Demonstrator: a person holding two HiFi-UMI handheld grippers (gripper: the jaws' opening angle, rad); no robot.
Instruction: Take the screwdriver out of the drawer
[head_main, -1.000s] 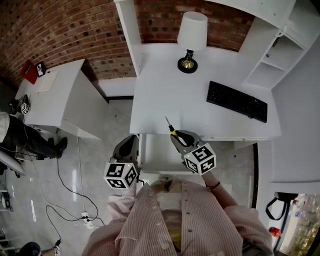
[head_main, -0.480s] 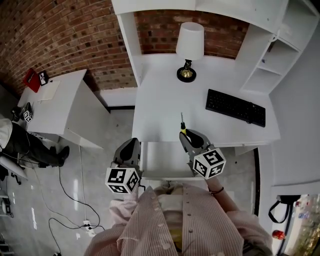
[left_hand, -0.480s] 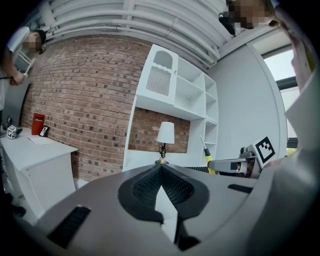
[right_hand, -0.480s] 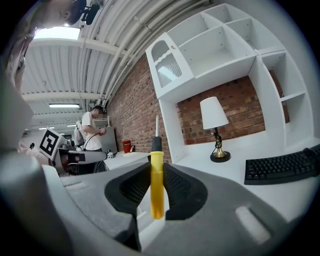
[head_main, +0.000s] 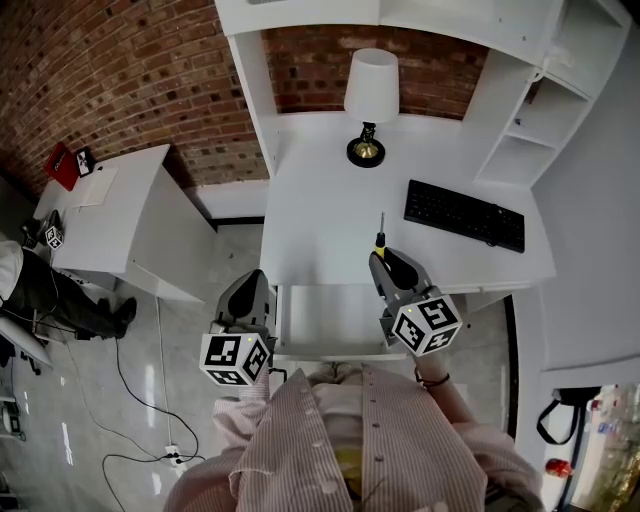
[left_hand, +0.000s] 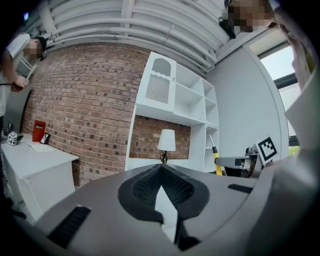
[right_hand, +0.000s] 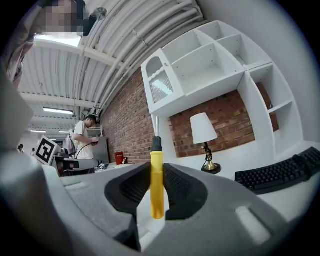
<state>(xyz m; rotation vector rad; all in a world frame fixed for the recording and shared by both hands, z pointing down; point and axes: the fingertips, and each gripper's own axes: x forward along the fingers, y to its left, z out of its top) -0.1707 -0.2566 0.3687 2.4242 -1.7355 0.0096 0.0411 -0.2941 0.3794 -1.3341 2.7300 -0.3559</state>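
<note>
Now the screwdriver (head_main: 380, 238), clamped in the right gripper (head_main: 381, 260), rides higher above the drawer (head_main: 325, 316) — it's out; the left gripper (head_main: 250, 280) is closed, empty.

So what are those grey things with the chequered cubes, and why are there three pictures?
There is no robot here. A person in a striped shirt holds a tool in each hand, and each tool ends in grey tongs. The marker cubes are part of the tools. The head view comes from a camera on the person's head, looking steeply down. The two gripper views come from cameras riding on the tools, each looking along its own tongs. The right tongs are closed on a yellow-handled screwdriver, its tip pointing away from the person, toward the white desk. The left tongs are closed and hold nothing. On the desk stand a lamp and a black keyboard. Under its front edge a drawer stands pulled out.
</note>
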